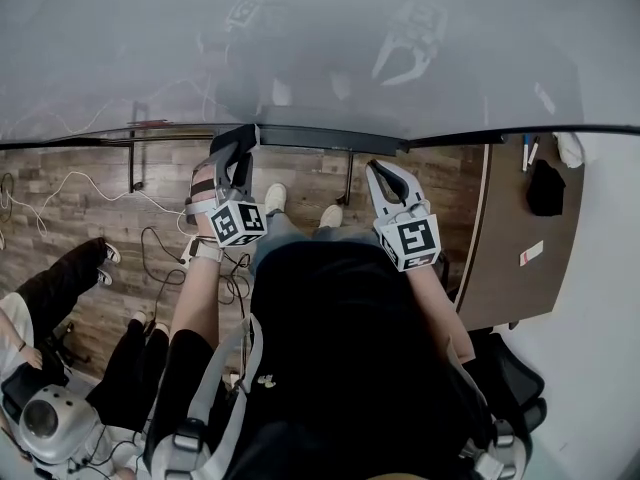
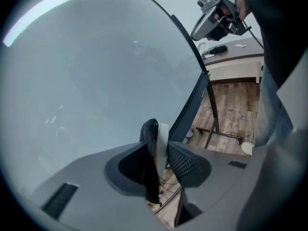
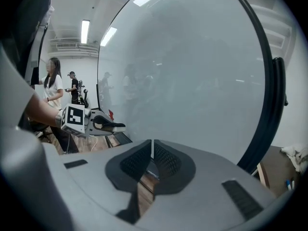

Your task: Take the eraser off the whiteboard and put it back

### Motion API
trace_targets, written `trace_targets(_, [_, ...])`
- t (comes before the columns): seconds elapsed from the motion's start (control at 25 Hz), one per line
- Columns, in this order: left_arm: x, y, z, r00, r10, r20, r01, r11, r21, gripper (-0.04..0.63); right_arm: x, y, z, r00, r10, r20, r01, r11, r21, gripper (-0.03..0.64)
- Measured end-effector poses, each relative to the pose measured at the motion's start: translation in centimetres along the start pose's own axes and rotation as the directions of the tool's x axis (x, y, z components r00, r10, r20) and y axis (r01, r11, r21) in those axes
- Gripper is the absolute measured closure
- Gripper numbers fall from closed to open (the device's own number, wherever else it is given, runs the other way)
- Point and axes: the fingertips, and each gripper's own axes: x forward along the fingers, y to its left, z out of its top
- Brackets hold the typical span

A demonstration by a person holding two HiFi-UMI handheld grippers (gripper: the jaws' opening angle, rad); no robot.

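Two things could spoil this from here. The first is the grip: the grey left gripper (image 2: 161,150) has its ribbed jaws pressed onto a flat eraser with a dark felt face and a pale backing (image 2: 156,131), but only its lower part sits between the pads, and the rest stands out beyond the jaw tips. Held so near one end, the eraser would probably pivot or slide if it were pushed against anything at an angle, and it could then drop to the brown wood-plank floor (image 1: 100,188) below.

The second is the release. If the jaws part before the eraser is properly seated on the large pale glossy whiteboard with its dark frame (image 2: 96,81), nothing would hold it. A tilted approach, or leading with the pale backing, may leave it unseated.

The eraser stands upright in the left gripper, felt towards the board surface and backing towards the board's frame. In the head view the gripper's tips are just beside the dark bottom rail (image 1: 300,138) of the board. Whether the felt touches the board, no view shows clearly.

The grey right gripper (image 3: 151,155) has its jaws together with nothing between them, pointing at the board, well apart from the eraser
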Motion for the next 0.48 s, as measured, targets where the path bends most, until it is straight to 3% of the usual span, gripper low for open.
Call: trace_targets(0.48, [-5.3, 4.2, 1.1, 0.995, 0.1, 0.0, -0.099, 0.984, -0.151, 0.456, 2.0, 2.4, 3.4, 0.992, 0.112, 0.053, -0.11, 0.993, -0.047, 0.589])
